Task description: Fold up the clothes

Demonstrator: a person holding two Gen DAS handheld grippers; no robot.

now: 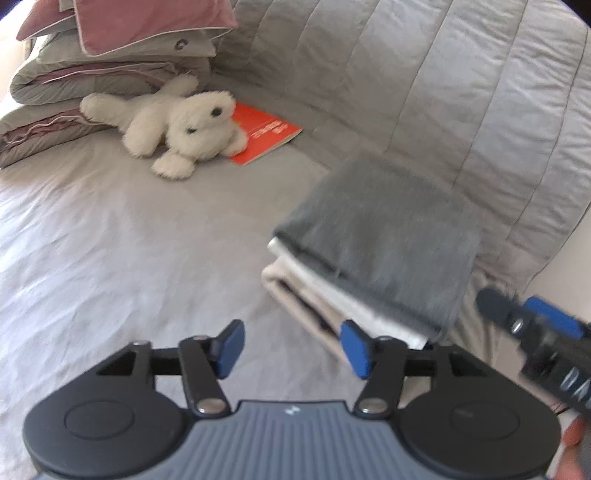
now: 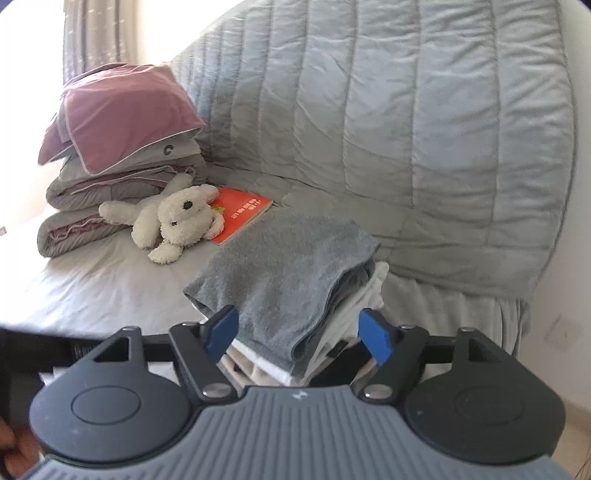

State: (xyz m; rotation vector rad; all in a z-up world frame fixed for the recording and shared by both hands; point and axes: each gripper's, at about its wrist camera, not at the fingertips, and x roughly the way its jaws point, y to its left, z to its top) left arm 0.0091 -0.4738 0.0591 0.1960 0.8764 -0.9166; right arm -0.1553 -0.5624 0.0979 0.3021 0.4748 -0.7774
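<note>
A stack of folded clothes lies on the grey bed sheet (image 1: 110, 240). A folded grey garment (image 1: 384, 236) lies on top of white and beige folded pieces (image 1: 306, 284). My left gripper (image 1: 293, 347) is open and empty, just left of the stack's near corner. My right gripper (image 2: 299, 332) is open, its blue pads either side of the near end of the grey garment (image 2: 288, 266) and the white layers (image 2: 354, 310) below; they are not closed on it. The right gripper also shows in the left wrist view (image 1: 535, 325), at the stack's right side.
A white plush toy (image 1: 173, 125) lies on a red booklet (image 1: 266, 133) at the back. Folded grey and pink bedding (image 1: 107, 55) is piled at the back left. A quilted grey cover (image 1: 443, 74) rises behind the stack. A curtain (image 2: 96, 33) hangs beyond.
</note>
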